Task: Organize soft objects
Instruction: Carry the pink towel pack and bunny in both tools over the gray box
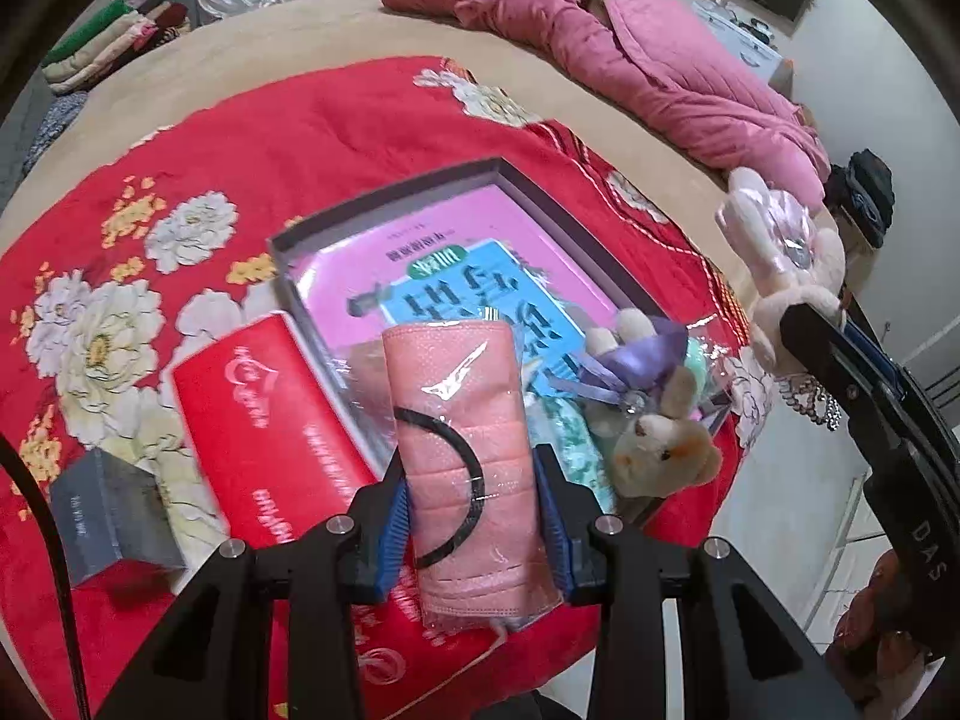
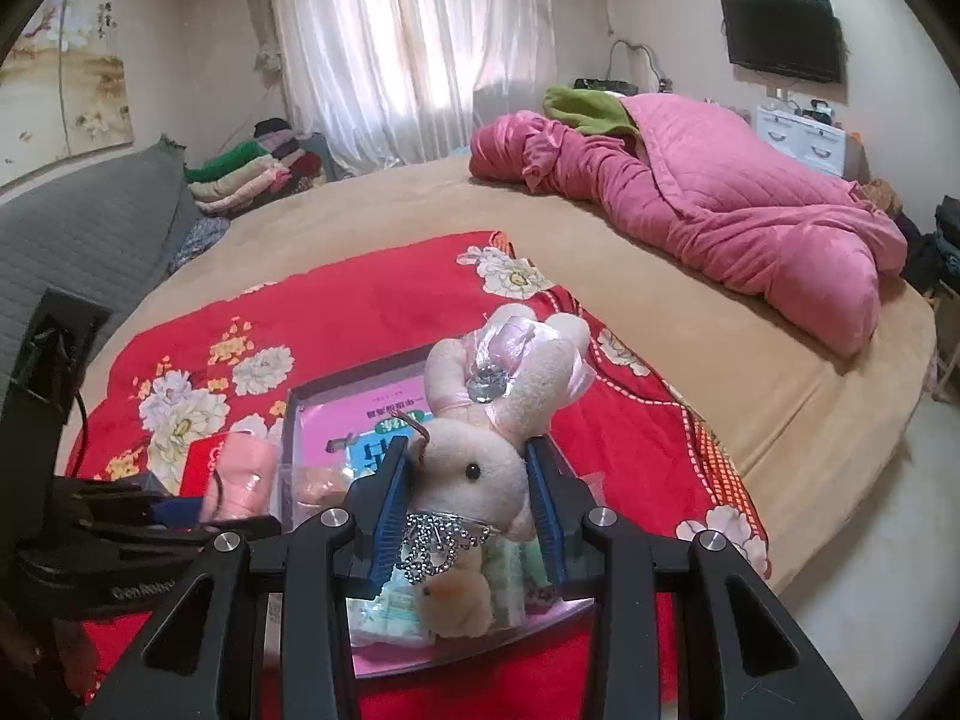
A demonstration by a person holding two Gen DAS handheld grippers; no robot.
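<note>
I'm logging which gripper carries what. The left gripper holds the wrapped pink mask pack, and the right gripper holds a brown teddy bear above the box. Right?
Not quite. The right gripper is shut on a pink plush bunny, not a brown teddy bear, as the right wrist view shows. The rest stands: the left gripper holds the wrapped pink mask pack, and the bunny hangs above the box.

Box is pretty crowded near its front: a bear toy and packets fill that end. Red packet hugs its left wall. Far half of the red blanket and the tan bed beyond lie open.
</note>
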